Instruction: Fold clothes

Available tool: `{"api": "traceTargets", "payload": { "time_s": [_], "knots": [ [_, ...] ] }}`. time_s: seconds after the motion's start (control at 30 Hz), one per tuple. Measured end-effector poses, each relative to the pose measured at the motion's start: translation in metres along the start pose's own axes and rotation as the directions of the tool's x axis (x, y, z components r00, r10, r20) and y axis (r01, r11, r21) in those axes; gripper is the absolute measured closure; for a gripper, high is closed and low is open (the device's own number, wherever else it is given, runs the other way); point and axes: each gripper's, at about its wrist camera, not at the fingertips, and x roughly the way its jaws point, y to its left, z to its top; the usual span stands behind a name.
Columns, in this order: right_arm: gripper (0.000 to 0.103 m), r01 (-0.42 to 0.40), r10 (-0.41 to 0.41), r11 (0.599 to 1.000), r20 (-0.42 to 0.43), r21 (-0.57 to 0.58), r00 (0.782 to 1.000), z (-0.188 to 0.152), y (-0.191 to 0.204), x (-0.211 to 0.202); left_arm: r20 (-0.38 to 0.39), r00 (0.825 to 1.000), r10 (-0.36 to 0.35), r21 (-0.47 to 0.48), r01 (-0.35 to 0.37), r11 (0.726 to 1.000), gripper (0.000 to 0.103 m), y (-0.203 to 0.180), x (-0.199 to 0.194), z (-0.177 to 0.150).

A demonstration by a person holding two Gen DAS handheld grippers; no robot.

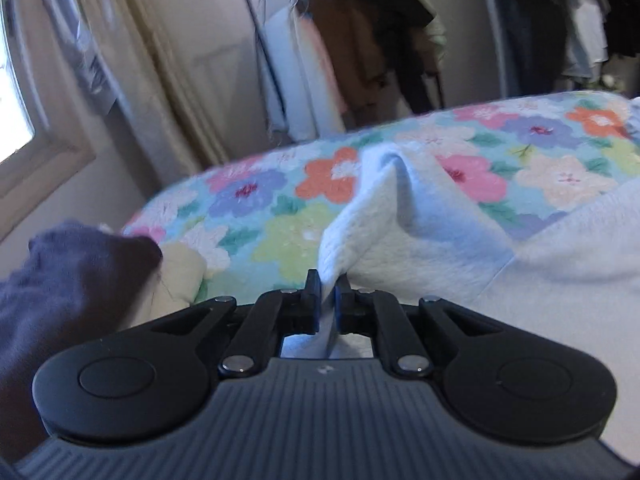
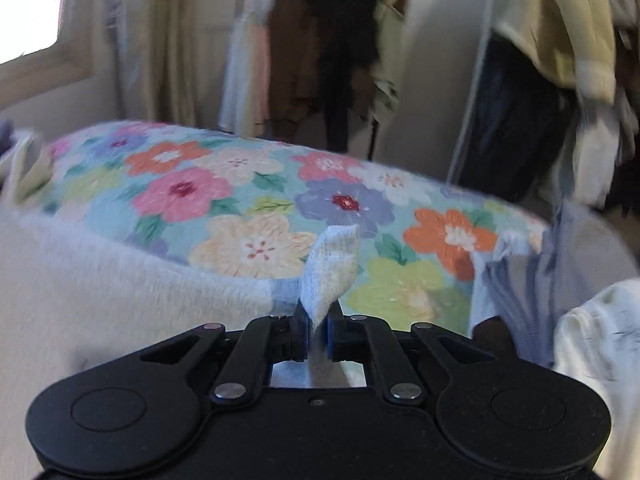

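Observation:
A pale blue-white fleecy garment lies on the floral bedspread. My left gripper is shut on a ribbed edge of the garment, which stands up in a fold in front of the jaws. In the right wrist view the same garment spreads to the left over the bedspread. My right gripper is shut on another ribbed corner of it, which sticks up between the jaws.
A dark purple garment and a cream one lie at the left. A grey-blue garment and a white one lie at the right. Clothes racks stand behind the bed, with a window and curtain at the left.

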Motion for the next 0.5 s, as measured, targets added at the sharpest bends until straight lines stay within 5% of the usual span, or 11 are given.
{"api": "traceTargets", "payload": {
  "time_s": [0.03,0.13,0.17,0.2,0.3,0.37,0.5],
  "knots": [
    [0.089,0.022,-0.022,0.999,-0.029,0.031,0.999,0.001,0.0,0.012,-0.024,1.0,0.02,0.014,-0.019,1.0,0.086,-0.006,0.006,-0.003],
    [0.063,0.113,-0.109,0.992,-0.077,0.056,0.991,-0.008,0.009,0.024,-0.042,0.998,0.047,0.049,-0.045,0.998,0.054,-0.02,0.007,-0.016],
    [0.049,0.129,-0.125,0.991,-0.07,0.046,0.99,-0.013,0.015,0.021,-0.035,0.999,0.042,0.028,-0.041,0.999,0.051,-0.02,0.003,-0.022],
    [0.036,0.146,-0.144,0.989,-0.06,0.024,0.988,-0.018,0.021,0.017,-0.047,0.999,0.025,-0.013,-0.026,1.0,0.047,-0.018,-0.001,-0.026],
    [0.019,0.183,-0.187,0.977,-0.025,-0.112,0.982,-0.033,0.046,0.001,-0.095,0.984,-0.149,-0.231,0.123,0.965,0.039,-0.005,-0.022,-0.045],
    [0.019,0.154,-0.159,0.974,-0.019,-0.167,0.987,-0.045,0.065,-0.015,-0.089,0.97,-0.226,-0.326,0.186,0.927,0.039,-0.001,-0.045,-0.062],
    [0.019,-0.022,0.021,0.994,-0.011,-0.107,1.0,-0.072,0.105,-0.075,-0.139,0.966,-0.218,-0.368,0.154,0.917,0.039,-0.011,-0.103,-0.098]
  ]
}}
